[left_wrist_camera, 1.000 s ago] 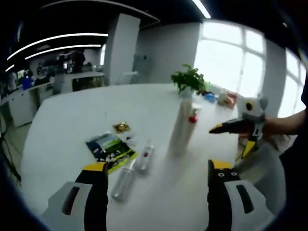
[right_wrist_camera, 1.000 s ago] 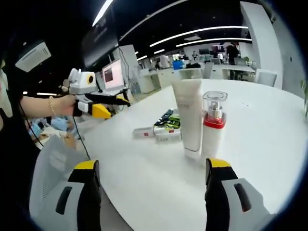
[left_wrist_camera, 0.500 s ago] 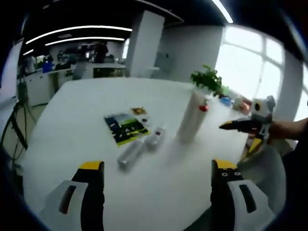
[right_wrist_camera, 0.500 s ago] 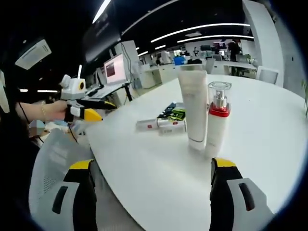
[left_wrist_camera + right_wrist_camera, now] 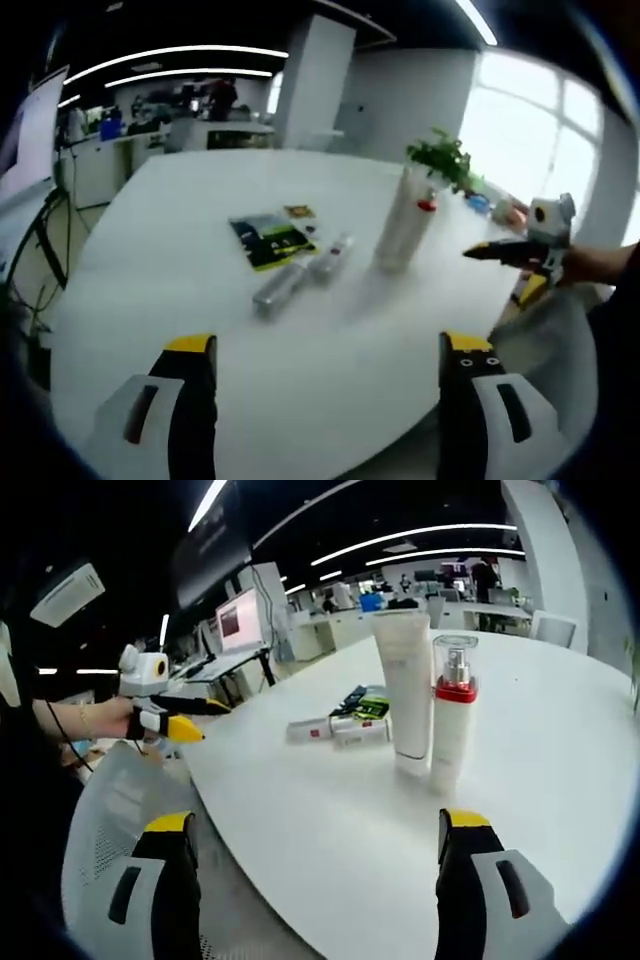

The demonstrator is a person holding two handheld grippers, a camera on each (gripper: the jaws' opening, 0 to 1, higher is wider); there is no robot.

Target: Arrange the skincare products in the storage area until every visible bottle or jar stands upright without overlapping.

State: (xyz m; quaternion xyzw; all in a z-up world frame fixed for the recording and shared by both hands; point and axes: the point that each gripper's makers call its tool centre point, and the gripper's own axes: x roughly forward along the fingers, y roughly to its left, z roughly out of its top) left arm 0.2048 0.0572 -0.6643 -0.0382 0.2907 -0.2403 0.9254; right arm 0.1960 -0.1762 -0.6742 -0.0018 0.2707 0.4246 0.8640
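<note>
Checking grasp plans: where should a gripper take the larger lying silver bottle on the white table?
Grip the silver bottle across its mid-body from above, jaws straddling its long axis. It lies flat, and the smaller bottle lies close by its far end, so the near half of the body is freer.

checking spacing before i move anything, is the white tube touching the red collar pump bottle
Cannot tell. In the right gripper view the white tube and pump bottle overlap with no visible gap, which may be mere alignment.
</note>
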